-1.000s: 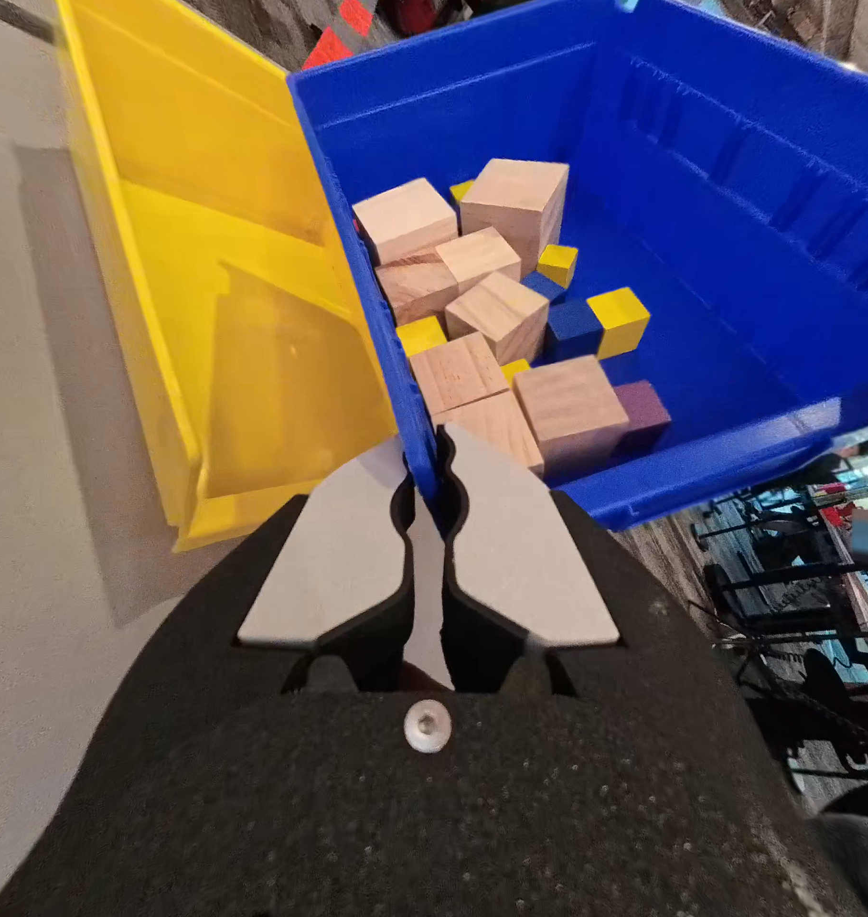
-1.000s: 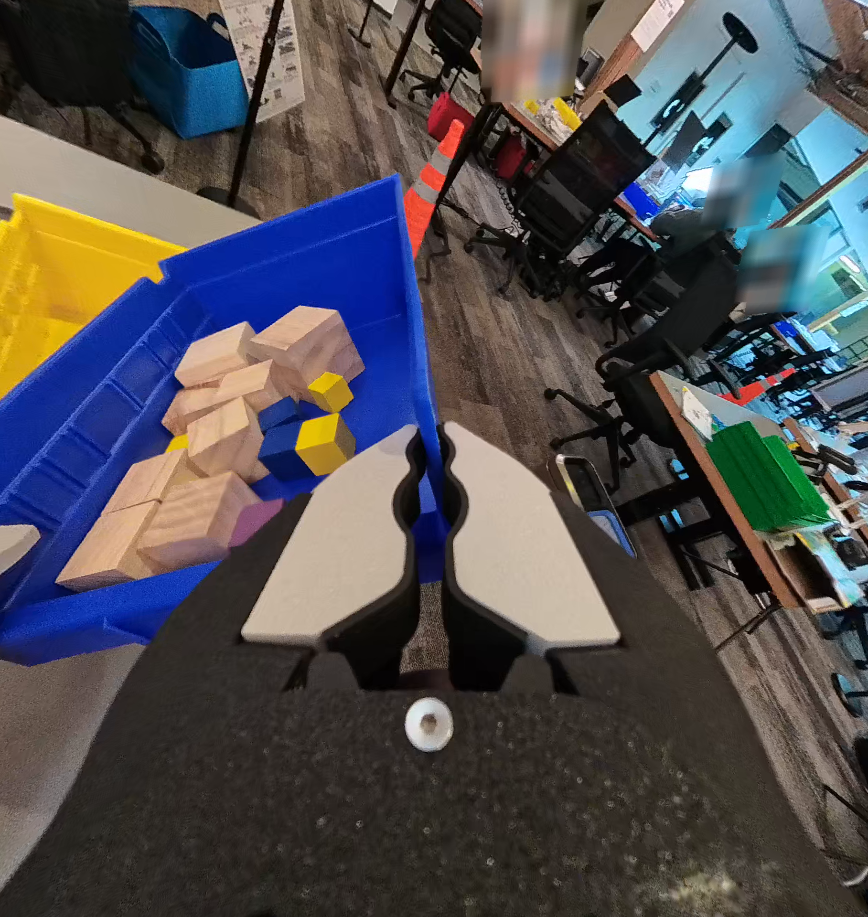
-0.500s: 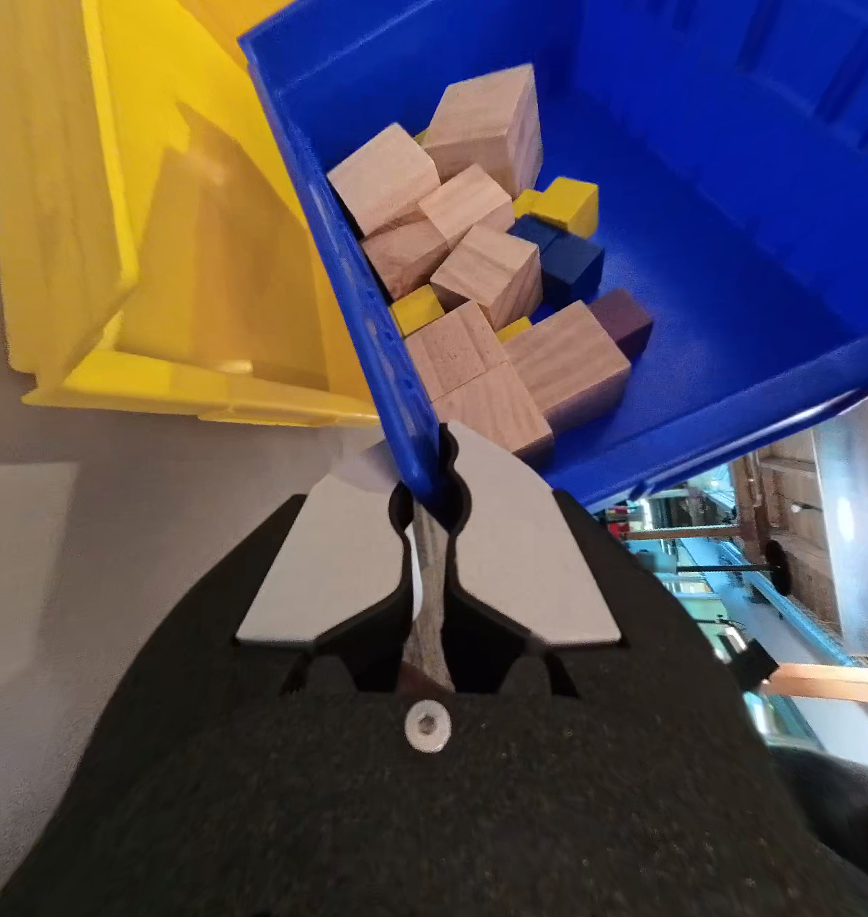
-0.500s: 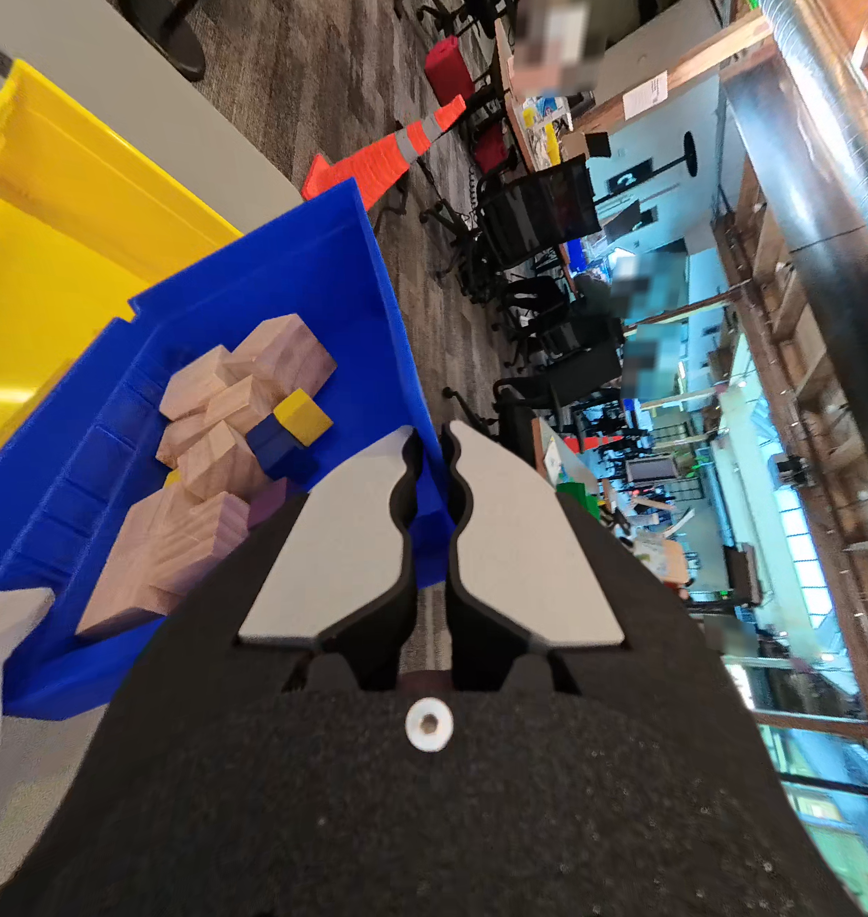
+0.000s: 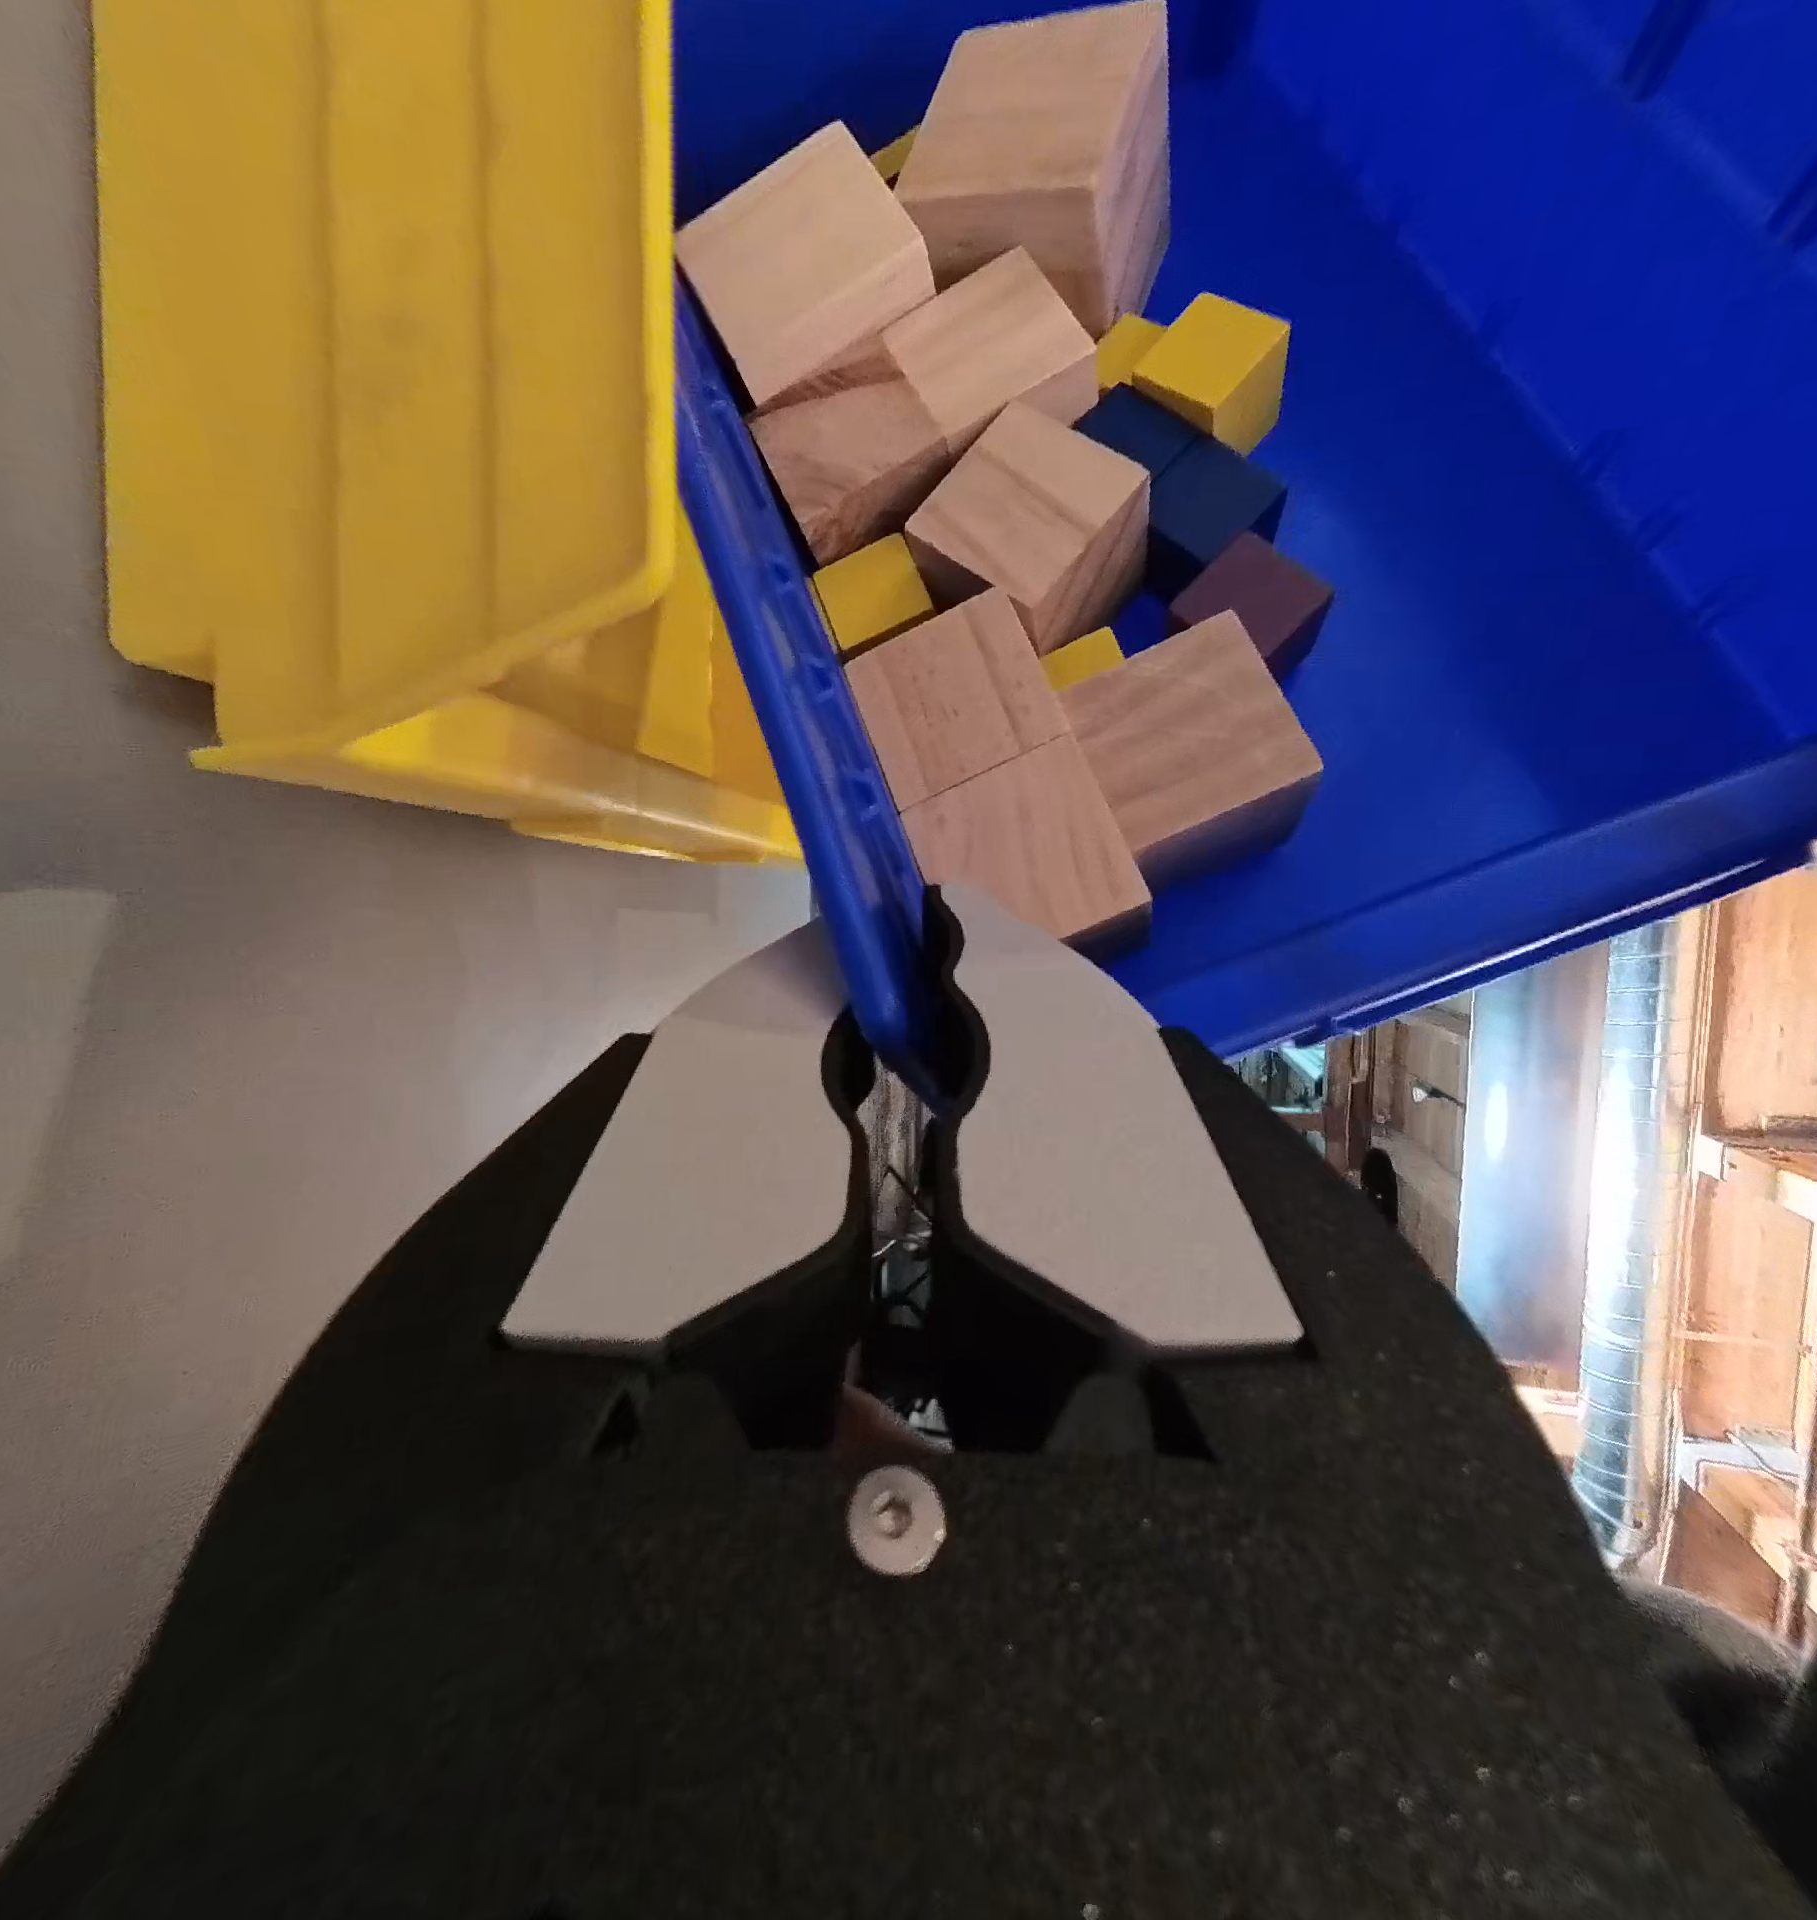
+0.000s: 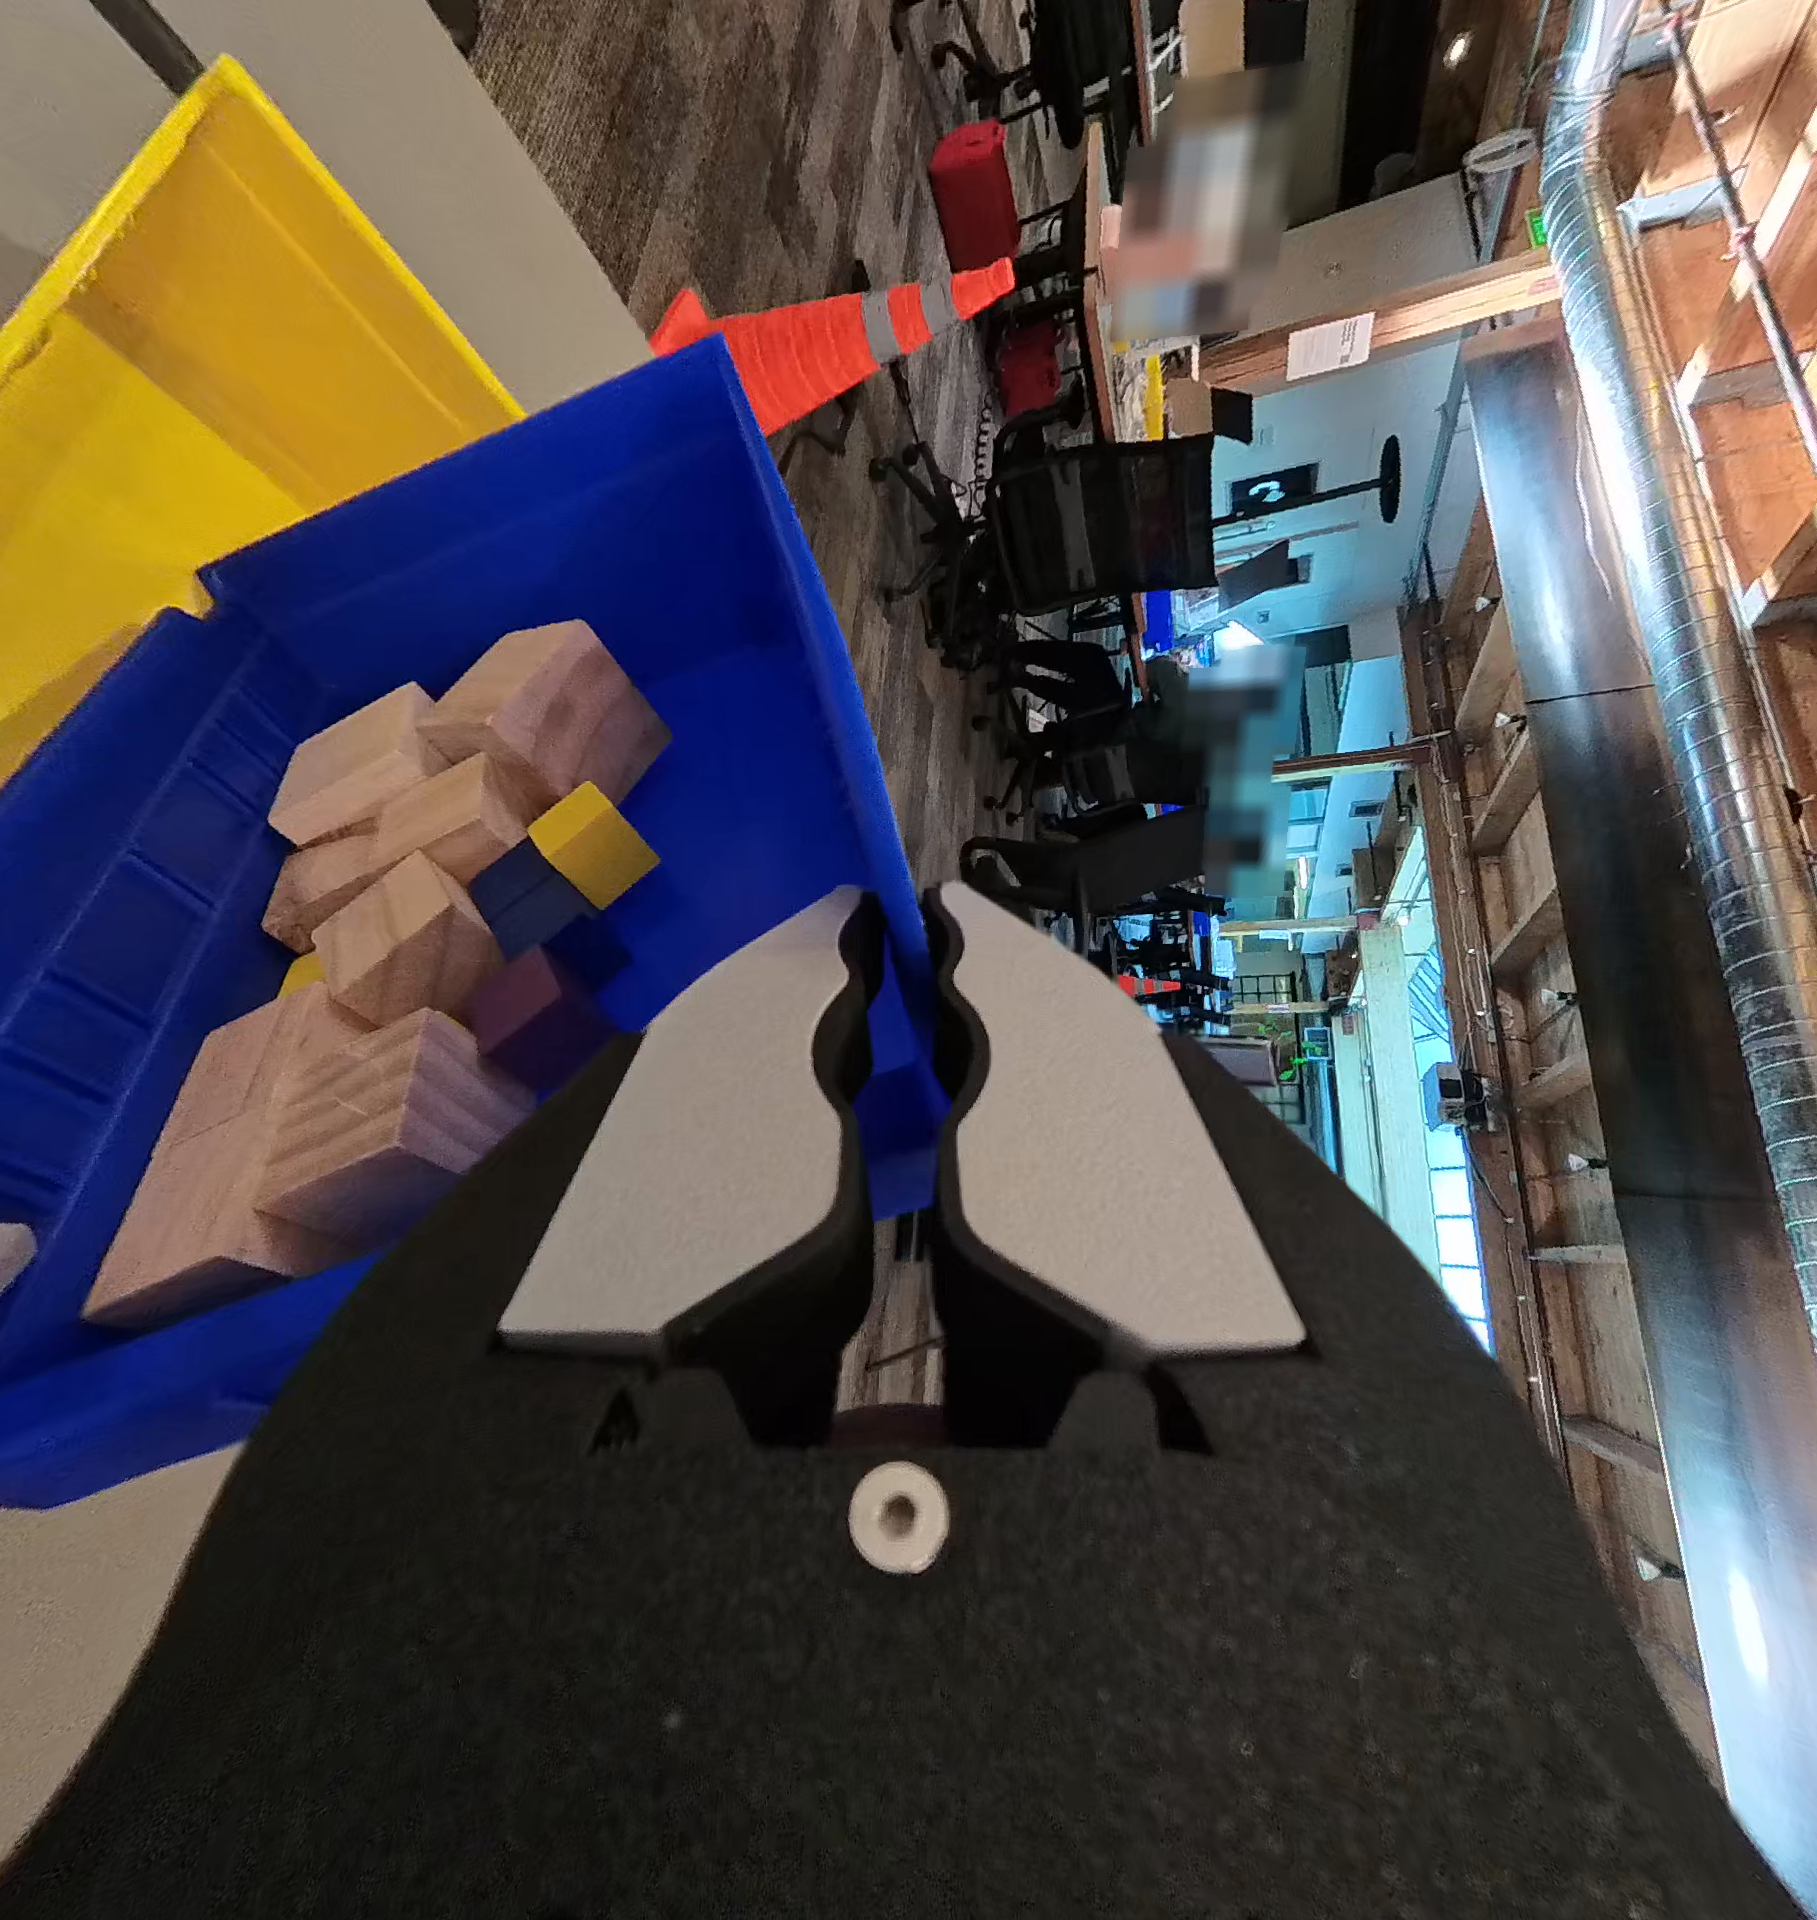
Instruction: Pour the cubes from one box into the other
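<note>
You're in the tipping step: the blue bin [image 5: 1506, 416] is lifted and canted over toward the yellow bin [image 5: 384, 364], and nothing looks to have crossed yet. Your left gripper [image 5: 899, 977] has its jaws closed almost fully on the blue bin's lower side wall, the thin plastic pinched between the tips; your right gripper [image 6: 904, 935] is clamped the same way on the opposite wall, jaws near shut with only the blue wall between them. Inside the blue bin the cubes have slumped against the low wall, the one next to the yellow bin: a stack of plain wooden cubes [image 5: 1018, 520], with small yellow cubes [image 5: 1210, 364], dark blue cubes [image 5: 1195, 488] and one purple cube [image 5: 1252, 613] just beyond them, toward the bin's bare floor. The yellow bin sits on the grey table [image 5: 208, 1039] just beside and below that low wall, and what shows of its inside holds no cubes. Next, I'd say, you roll both wrists together to steepen the tilt, keeping the blue rim over the yellow opening. The big wooden ones may go all at once, so ease it.
</note>
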`<state>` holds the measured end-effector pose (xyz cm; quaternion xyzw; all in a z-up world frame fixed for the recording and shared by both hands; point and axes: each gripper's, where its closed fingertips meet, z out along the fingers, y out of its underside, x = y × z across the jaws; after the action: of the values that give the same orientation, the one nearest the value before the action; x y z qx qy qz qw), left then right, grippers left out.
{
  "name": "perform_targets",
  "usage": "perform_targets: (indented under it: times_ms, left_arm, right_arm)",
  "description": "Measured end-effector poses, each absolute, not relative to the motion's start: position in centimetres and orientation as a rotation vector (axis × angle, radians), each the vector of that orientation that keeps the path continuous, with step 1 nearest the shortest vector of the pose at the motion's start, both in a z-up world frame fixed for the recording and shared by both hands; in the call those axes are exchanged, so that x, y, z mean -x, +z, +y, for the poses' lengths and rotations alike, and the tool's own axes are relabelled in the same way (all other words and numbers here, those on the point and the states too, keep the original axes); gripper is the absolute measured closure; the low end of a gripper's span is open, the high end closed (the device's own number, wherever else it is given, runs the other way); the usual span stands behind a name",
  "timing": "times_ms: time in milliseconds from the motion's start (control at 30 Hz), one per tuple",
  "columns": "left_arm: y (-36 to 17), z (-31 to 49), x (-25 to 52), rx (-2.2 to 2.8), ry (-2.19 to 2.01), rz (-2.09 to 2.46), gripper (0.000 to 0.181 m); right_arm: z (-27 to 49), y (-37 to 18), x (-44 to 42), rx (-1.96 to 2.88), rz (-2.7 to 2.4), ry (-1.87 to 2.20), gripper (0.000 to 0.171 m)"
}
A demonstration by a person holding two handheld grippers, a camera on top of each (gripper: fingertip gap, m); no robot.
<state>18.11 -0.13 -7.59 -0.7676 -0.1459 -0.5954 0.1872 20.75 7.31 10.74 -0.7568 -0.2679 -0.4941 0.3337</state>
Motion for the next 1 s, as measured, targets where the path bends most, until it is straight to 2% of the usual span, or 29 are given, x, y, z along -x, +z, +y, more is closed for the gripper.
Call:
perform_targets:
  times_ms: [300,767,1000]
  left_arm:
    - [-8.0,0.3,-20.4,2.126,-1.833,-0.494,0.176]
    - [-9.0,1.9,-20.1,1.993,-1.943,-0.663,0.176]
    - [-9.0,1.8,-20.6,2.030,-1.902,-0.632,0.176]
  right_arm:
    - [8.7,10.4,-19.1,1.860,-0.791,-1.408,0.164]
    - [9.4,9.2,-15.2,1.698,-0.943,-1.415,0.164]
    - [9.4,9.4,-17.5,1.754,-0.887,-1.405,0.164]
